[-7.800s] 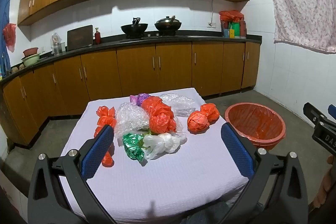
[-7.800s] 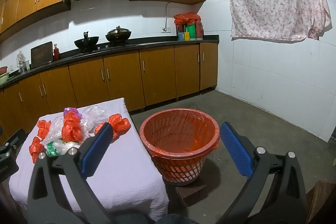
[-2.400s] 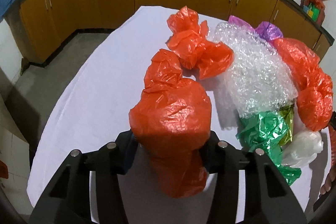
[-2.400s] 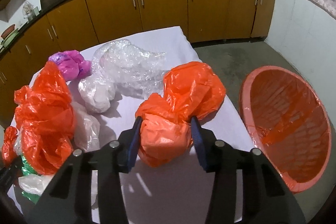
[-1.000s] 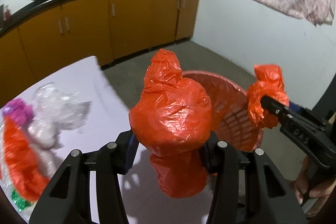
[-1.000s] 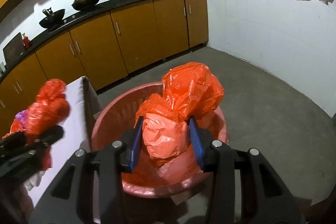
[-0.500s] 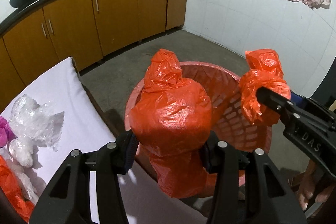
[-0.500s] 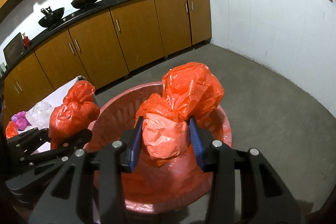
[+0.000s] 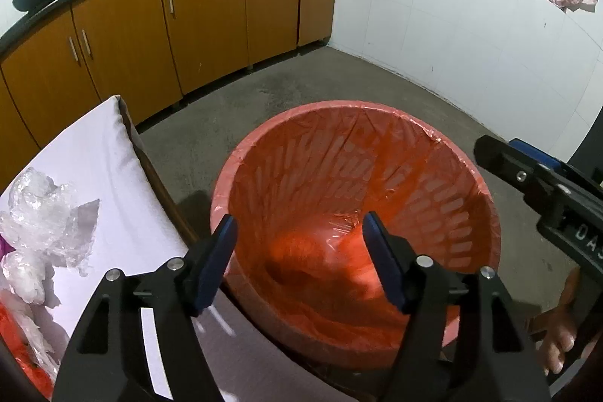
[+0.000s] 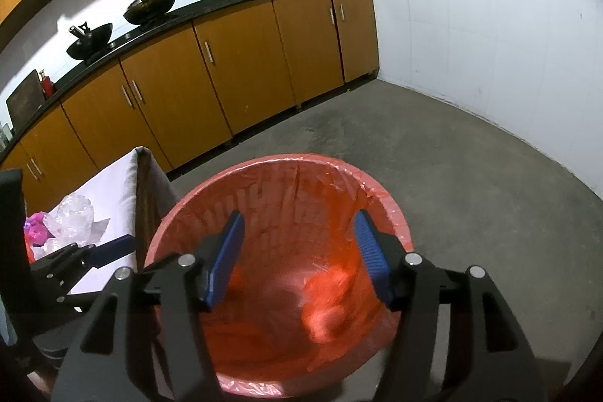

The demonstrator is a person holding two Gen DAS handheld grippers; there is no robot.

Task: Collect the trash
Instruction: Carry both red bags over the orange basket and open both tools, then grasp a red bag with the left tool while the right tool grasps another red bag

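Both grippers hang over the mouth of the red basket (image 9: 467,176), and both have their fingers spread with nothing between the blue pads: the left gripper (image 9: 299,260) over the basket's near left side, the right gripper (image 10: 297,255) nearer its middle. Down in the liner lie blurred orange bags (image 10: 328,304), so that trash is already in the bin

What remains sits on the white-covered table (image 9: 98,145), to the left of the basket and just beside it. A crumpled clear plastic wrap (image 9: 41,213) lies closest to the table's near right edge, with a purple bag (image 10: 34,226) and more orange plastic (image 9: 26,360) further left. Judging from this, the next reach goes leftward, away from the basket, and the left gripper is the nearer of the two to the clear wrap, which shows no clear long axis
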